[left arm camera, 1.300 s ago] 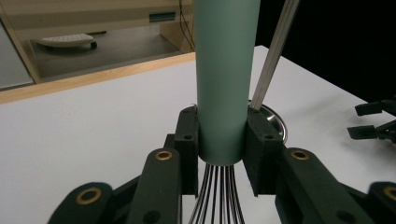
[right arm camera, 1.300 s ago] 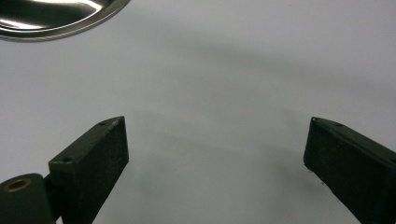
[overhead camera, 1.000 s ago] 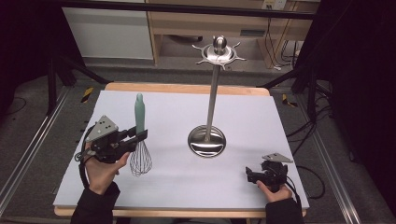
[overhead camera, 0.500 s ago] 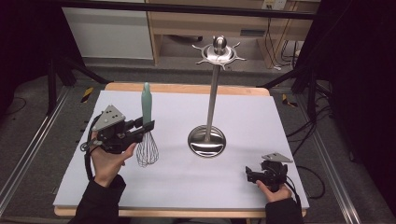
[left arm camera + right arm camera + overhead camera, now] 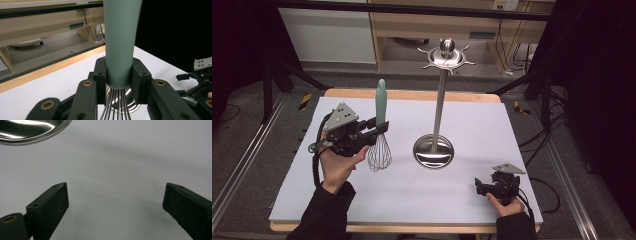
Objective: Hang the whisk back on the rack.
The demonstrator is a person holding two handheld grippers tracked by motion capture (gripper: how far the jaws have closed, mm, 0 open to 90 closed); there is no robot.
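Above the white table (image 5: 422,200), left tongs (image 5: 379,126) clamp the upright whisk (image 5: 380,135).

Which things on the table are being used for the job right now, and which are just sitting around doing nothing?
Looks like part of the job:
- whisk, held upright, clamped in the left hand-held gripper
- metal stand, tall, with hooks on top; probably where the whisk goes

Just waiting or lying about:
- right hand-held gripper, open, resting low near the table edge
- cables on the floor
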